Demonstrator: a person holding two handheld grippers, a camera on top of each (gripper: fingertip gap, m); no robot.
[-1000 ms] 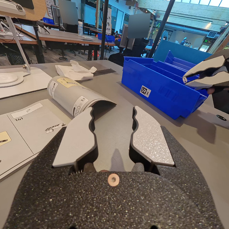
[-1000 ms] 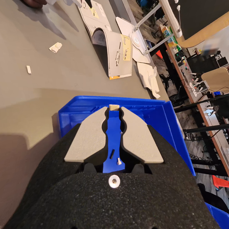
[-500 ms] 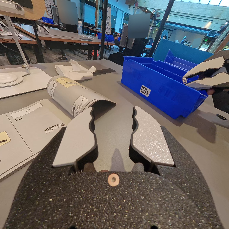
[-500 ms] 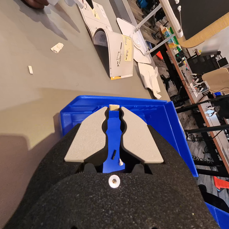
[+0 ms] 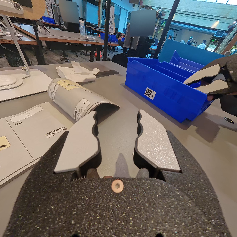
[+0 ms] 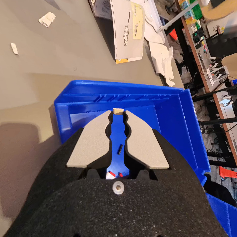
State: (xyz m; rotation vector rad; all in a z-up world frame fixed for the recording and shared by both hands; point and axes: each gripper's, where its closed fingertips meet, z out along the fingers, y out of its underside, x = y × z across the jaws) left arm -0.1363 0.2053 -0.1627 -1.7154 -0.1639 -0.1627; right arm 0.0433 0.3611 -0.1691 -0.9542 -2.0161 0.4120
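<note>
Over the blue plastic bin point(image 6: 186, 128) on the grey desk point(image 6: 51, 64), my right gripper point(image 6: 118, 111) has its jaws clamped on a small beige rounded plastic piece point(image 6: 118, 110), pinched at the very fingertips and standing proud of them. It looks like a short, flat-sided oval block. Below it, on the bin floor, lies a small black pin point(image 6: 119, 149). Compared with a second ago, this gripper has shifted along the bin, and red bits now show near its base. My left gripper point(image 5: 116, 112) hovers above the desk, jaws wide apart and bare, beside a curled grey instruction booklet point(image 5: 71, 94), unchanged.
</note>
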